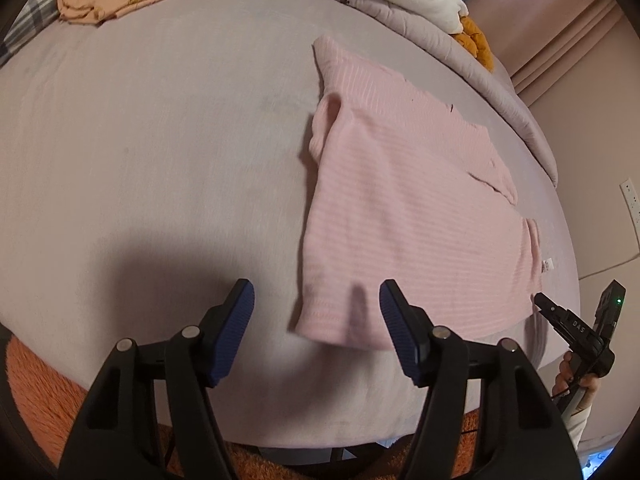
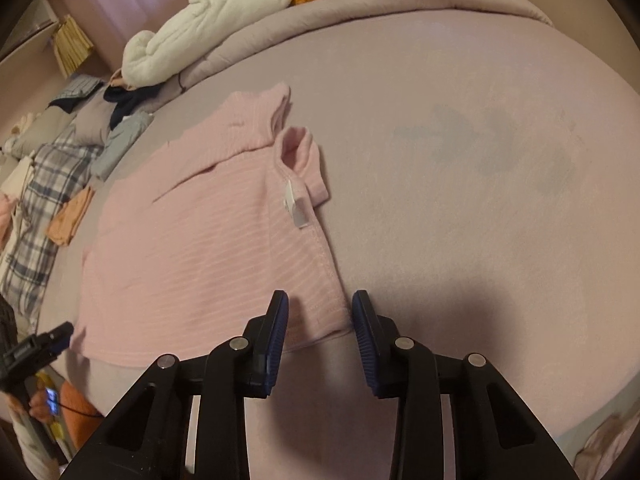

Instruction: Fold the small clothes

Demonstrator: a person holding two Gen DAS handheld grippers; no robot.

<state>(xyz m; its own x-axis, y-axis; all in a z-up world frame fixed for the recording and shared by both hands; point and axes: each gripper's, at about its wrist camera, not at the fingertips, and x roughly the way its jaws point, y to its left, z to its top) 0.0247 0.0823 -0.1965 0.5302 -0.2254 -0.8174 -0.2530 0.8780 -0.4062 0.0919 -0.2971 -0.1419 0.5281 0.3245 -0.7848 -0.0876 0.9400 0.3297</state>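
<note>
While the pink ribbed shirt point(image 1: 408, 216) is laid flat on the mauve bedsheet point(image 1: 160, 140), its near hem corners are straddled by the left gripper point(image 1: 316, 308) and right gripper point(image 2: 320, 312), jaws parted, nothing gripped. Only from the right wrist is its white tag point(image 2: 294, 208) seen.

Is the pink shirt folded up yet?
Partly. The pink shirt lies flat on the bed, with its top part and one sleeve turned over.
</note>
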